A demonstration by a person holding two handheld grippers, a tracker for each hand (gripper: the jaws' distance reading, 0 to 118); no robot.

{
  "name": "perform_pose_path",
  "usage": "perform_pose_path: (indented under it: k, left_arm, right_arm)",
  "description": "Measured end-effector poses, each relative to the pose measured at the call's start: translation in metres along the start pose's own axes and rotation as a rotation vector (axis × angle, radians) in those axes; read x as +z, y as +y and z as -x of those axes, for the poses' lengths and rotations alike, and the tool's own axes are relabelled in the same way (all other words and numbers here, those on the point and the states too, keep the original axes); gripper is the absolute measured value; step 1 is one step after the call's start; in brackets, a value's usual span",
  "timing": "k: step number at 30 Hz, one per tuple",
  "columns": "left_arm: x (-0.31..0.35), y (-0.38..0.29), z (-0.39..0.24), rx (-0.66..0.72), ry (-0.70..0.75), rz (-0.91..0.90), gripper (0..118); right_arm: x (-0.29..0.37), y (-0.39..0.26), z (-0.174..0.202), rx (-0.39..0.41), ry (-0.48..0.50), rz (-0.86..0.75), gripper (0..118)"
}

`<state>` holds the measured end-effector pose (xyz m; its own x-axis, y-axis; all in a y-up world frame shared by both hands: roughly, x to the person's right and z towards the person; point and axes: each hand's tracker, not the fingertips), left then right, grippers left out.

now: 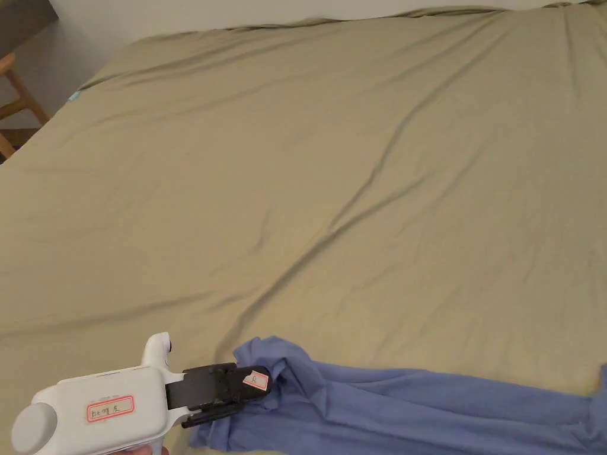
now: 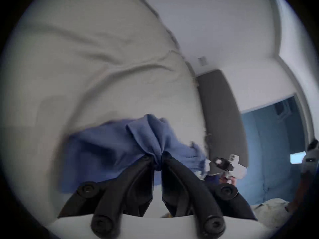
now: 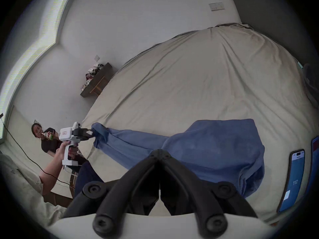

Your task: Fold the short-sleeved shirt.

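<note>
A blue short-sleeved shirt [image 1: 415, 409] lies bunched and stretched out along the near edge of the bed. In the head view my left gripper [image 1: 270, 379] sits at the lower left, shut on the shirt's left end. The left gripper view shows both black jaws pinching a gathered fold of the shirt [image 2: 103, 148] at my left gripper [image 2: 158, 156]. My right gripper [image 3: 159, 150] has its jaws together on the shirt [image 3: 215, 148] at its other end. Each gripper view also shows the other one farther off: the right gripper [image 2: 219, 161] and the left gripper [image 3: 89, 132].
An olive bed sheet [image 1: 332, 178] with long creases covers the bed beyond the shirt. A wooden chair [image 1: 18, 101] stands off the far left corner. Two phones [image 3: 293, 179] lie on the bed to the right of the shirt. Another person [image 3: 46, 139] sits beside the bed.
</note>
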<state>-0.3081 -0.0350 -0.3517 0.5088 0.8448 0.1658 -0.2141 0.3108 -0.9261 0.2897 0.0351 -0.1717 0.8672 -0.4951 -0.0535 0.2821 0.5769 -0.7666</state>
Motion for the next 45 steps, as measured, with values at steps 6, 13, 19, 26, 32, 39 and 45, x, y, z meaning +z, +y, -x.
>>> perform_pose_path:
  k: [6,13,19,26,32,39,45]
  left_arm:
    - [-0.076,-0.027,-0.108,-0.218,-0.111,0.14,8]
    - [-0.216,-0.08,-0.158,-0.261,-0.085,0.312,8]
    - [-0.292,-0.116,-0.136,-0.294,0.067,0.403,28]
    - [-0.191,-0.089,-0.154,-0.25,-0.168,0.239,118]
    - [-0.092,-0.057,-0.11,-0.312,0.138,0.083,118]
    - [-0.116,-0.081,-0.059,-0.195,0.204,0.199,0]
    - [-0.13,-0.077,-0.053,-0.136,0.002,0.186,0]
  right_arm:
    - [0.017,0.008,-0.007,-0.03,-0.014,-0.072,2]
    - [0.047,0.01,-0.01,-0.042,-0.015,-0.137,2]
    - [0.057,0.008,-0.013,-0.042,-0.02,-0.15,2]
    - [0.049,0.002,-0.012,-0.043,0.007,-0.136,2]
    - [0.032,0.001,-0.005,-0.047,0.058,-0.127,2]
    - [0.023,0.005,0.013,-0.002,0.091,-0.105,2]
    - [0.024,0.003,0.015,0.006,0.087,-0.091,2]
